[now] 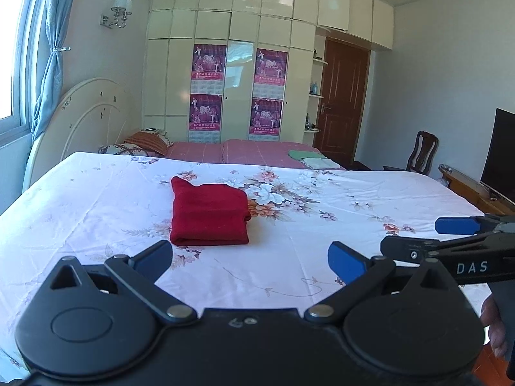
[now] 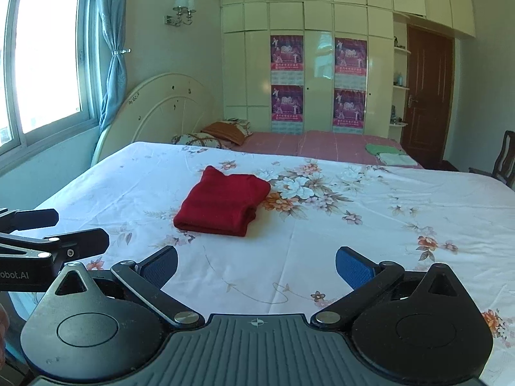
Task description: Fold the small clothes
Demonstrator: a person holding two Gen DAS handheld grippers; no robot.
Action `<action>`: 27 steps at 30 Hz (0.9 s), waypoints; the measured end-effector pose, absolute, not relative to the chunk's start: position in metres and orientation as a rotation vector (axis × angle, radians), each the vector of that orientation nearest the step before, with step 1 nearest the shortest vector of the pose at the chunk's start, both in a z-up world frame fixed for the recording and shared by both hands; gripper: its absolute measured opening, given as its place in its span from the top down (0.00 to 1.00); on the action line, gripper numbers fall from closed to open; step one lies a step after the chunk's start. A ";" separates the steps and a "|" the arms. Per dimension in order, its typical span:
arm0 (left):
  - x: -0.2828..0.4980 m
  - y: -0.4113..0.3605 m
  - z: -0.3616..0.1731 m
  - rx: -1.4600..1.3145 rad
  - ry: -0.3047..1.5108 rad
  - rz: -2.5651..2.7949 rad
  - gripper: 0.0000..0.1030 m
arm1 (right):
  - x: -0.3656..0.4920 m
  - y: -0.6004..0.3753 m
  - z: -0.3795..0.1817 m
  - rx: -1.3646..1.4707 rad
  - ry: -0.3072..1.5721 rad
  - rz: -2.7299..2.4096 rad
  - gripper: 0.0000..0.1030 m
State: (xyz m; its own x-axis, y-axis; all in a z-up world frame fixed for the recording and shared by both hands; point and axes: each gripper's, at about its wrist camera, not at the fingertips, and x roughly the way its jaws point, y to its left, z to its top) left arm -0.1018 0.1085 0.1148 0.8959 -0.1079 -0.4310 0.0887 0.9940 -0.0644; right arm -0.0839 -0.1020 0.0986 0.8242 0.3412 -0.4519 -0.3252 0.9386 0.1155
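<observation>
A dark red garment [image 1: 209,215] lies folded into a neat rectangle on the floral white bed sheet [image 1: 96,212]; it also shows in the right wrist view [image 2: 223,207]. My left gripper [image 1: 251,259] is open and empty, held above the sheet a short way in front of the garment. My right gripper [image 2: 256,265] is open and empty, also short of the garment. The right gripper's fingers [image 1: 457,225] show at the right edge of the left wrist view, and the left gripper's fingers [image 2: 77,241] at the left edge of the right wrist view.
A second bed with a pink cover [image 1: 257,152] stands behind, with pillows [image 1: 141,146] and folded green and white cloths [image 1: 309,157]. A white wardrobe with posters [image 1: 238,90], a brown door [image 1: 344,109], a chair [image 1: 421,154] and a TV [image 1: 502,157] line the room.
</observation>
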 end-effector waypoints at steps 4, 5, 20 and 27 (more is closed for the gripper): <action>-0.109 0.106 0.115 -0.047 0.441 -0.098 0.00 | -0.095 -0.108 0.102 0.037 0.480 0.349 0.00; -0.110 0.105 0.115 -0.048 0.440 -0.099 0.00 | -0.096 -0.108 0.102 0.035 0.477 0.348 0.00; -0.116 0.101 0.117 -0.039 0.428 -0.098 0.00 | -0.106 -0.120 0.109 0.038 0.455 0.328 0.00; -0.114 0.102 0.120 -0.037 0.417 -0.097 0.00 | -0.108 -0.119 0.108 0.025 0.449 0.331 0.00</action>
